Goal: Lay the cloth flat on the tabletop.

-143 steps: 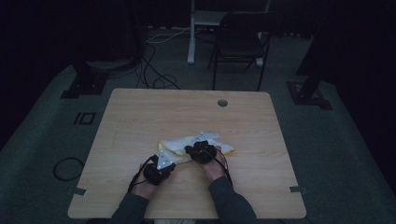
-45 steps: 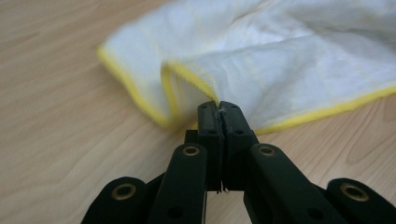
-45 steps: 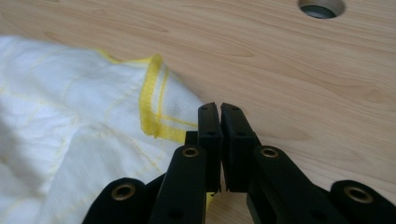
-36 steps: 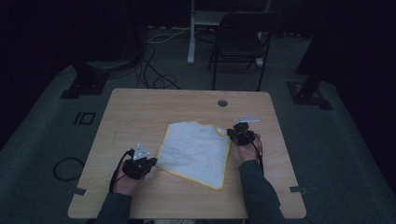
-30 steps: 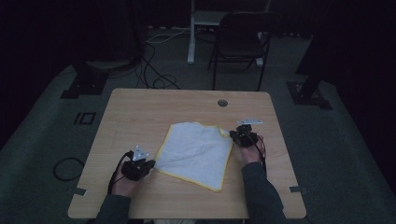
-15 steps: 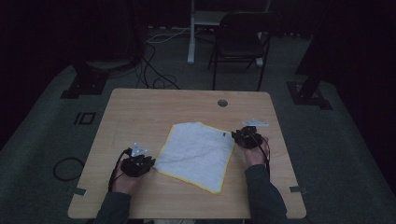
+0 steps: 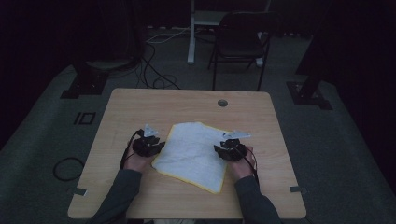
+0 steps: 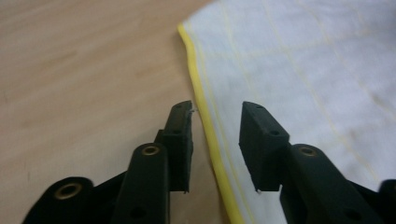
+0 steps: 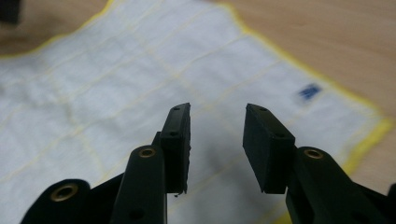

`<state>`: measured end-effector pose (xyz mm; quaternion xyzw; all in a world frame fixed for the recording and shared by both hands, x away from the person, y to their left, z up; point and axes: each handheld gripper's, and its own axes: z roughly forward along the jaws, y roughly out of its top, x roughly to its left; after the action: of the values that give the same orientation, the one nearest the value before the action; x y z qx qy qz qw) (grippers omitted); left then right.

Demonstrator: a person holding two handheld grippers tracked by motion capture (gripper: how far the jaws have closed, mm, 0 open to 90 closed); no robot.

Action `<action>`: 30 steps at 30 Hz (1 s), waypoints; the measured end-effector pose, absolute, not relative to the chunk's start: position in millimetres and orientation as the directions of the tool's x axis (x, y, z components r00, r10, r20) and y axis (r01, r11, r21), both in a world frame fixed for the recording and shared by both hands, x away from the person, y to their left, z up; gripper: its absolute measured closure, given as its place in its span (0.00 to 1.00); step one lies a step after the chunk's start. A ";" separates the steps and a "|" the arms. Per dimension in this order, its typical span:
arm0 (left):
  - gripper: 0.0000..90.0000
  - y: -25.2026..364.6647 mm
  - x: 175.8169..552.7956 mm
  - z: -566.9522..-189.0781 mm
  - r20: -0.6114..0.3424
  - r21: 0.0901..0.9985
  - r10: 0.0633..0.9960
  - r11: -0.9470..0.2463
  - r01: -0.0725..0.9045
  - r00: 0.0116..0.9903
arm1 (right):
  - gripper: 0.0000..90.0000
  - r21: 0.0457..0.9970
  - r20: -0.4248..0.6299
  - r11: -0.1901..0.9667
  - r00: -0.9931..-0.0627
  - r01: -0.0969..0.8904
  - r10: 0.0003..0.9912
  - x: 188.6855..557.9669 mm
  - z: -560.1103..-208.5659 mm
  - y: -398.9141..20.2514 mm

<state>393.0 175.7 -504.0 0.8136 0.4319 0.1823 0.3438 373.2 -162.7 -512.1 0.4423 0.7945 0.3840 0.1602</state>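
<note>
One cloth: white cloth [image 7: 194,153] with a yellow hem, spread flat mid-tabletop [image 7: 187,100]
Left hand-held gripper [image 8: 215,133]: jaws just been opening, spread astride the cloth's yellow edge, pinching nothing
Right hand-held gripper [image 9: 215,140]: jaws just been opening, spread above the cloth, nothing between
Blue tag [image 9: 309,91]: near the hem

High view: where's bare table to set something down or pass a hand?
Free: the far strip of the table between the cloth and the cable hole; the near edge below the cloth; the right margin beyond the right gripper; the left margin outside the left gripper. Crowded: the middle, where both open grippers flank the cloth's side edges.
</note>
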 end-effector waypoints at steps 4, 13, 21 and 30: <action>0.67 169.9 415.9 -505.1 -0.020 0.710 0.835 -0.375 0.596 0.550 | 0.67 0.740 0.086 0.335 -0.576 0.584 0.813 367.7 -520.0 -153.8; 0.60 157.7 465.3 -517.5 -0.114 0.667 0.853 -0.315 0.676 0.510 | 0.66 0.710 0.058 0.390 -0.600 0.586 0.798 355.0 -529.4 -145.2; 0.58 149.0 486.6 -528.5 -0.201 0.631 0.865 -0.244 0.736 0.460 | 0.65 0.697 0.038 0.416 -0.610 0.584 0.791 344.7 -535.0 -149.2; 0.99 123.7 459.3 -514.2 -0.114 0.695 0.811 -0.348 0.629 0.574 | 0.66 0.694 0.050 0.403 -0.598 0.597 0.800 345.0 -536.7 -156.0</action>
<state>459.3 123.7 -514.2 0.8111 0.4438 0.1265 0.3593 345.0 -156.0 -536.7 0.4236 0.8244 0.3453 0.1473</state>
